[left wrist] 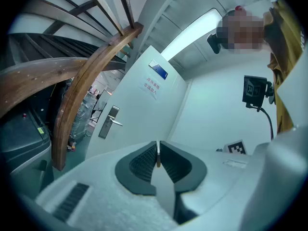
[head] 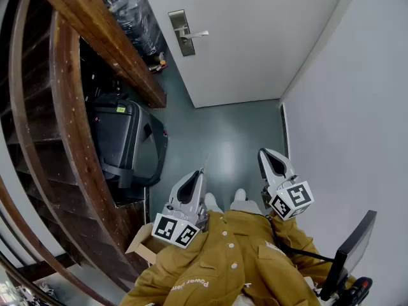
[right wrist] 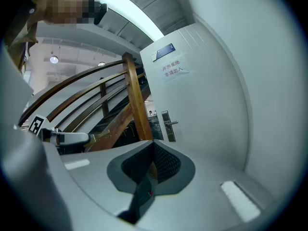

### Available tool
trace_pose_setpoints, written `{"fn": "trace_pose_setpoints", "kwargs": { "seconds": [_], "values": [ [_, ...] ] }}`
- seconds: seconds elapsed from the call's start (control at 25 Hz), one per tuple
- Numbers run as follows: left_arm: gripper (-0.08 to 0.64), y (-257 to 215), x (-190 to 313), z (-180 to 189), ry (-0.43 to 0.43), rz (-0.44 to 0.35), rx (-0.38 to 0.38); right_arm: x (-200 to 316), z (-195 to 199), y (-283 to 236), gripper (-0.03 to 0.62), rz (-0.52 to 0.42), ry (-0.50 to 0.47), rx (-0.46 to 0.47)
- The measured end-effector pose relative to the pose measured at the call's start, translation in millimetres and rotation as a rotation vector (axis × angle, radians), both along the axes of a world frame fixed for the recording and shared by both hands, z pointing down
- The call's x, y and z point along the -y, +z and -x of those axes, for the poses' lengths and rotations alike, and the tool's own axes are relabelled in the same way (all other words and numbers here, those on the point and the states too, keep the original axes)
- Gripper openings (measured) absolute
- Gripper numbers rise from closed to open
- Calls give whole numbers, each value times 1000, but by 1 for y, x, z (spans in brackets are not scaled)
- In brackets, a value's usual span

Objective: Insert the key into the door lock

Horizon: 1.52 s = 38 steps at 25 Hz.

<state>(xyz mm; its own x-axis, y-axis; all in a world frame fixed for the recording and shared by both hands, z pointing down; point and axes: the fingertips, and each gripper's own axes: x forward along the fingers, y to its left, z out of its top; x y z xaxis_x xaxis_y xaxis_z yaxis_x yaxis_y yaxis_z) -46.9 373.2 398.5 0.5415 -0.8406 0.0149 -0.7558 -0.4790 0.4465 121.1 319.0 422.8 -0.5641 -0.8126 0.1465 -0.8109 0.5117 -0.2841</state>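
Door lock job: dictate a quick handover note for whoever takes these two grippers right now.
Left gripper: shut on a thin metal blade seen edge-on, apparently the key.
Right gripper: shut, empty.
Door: closed, ahead across the floor. Its lock plate with lever handle is well clear of both grippers.
Done: key in hand.
Left: walk up, find the keyhole (too small to make out from here), line up and insert the key.

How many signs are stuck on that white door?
2, both high on the door: a small blue plate, and a white paper notice just below it. None shows lower down; the door's other face is hidden.
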Motion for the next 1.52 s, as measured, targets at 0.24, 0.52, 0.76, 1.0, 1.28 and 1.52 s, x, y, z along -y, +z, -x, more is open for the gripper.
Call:
{"fn": "trace_pose_setpoints", "kwargs": {
  "seconds": [0.24, 0.52, 0.76, 1.0, 1.28, 1.52],
  "values": [
    [25, 1, 1, -5, -1, 1, 2, 1, -7, 1, 3, -2, 0, 3],
    [25, 2, 1, -16, -3, 6, 2, 0, -16, 0, 3, -3, -10, 8],
    [25, 5, 8, -28, -13, 25, -14, 1, -18, -2, 201, 8, -107, 15],
    [25, 3, 15, -39, -45, 19, -11, 7, -43, -5, 130, -34, -95, -5],
    [25, 8, 32, -32, -90, 41, 0, 28, -45, 2, 6, -19, -97, 21],
    [25, 20, 91, -6, -108, 51, -22, 81, -18, 9, 6, -36, -129, -18]
  ]
}}
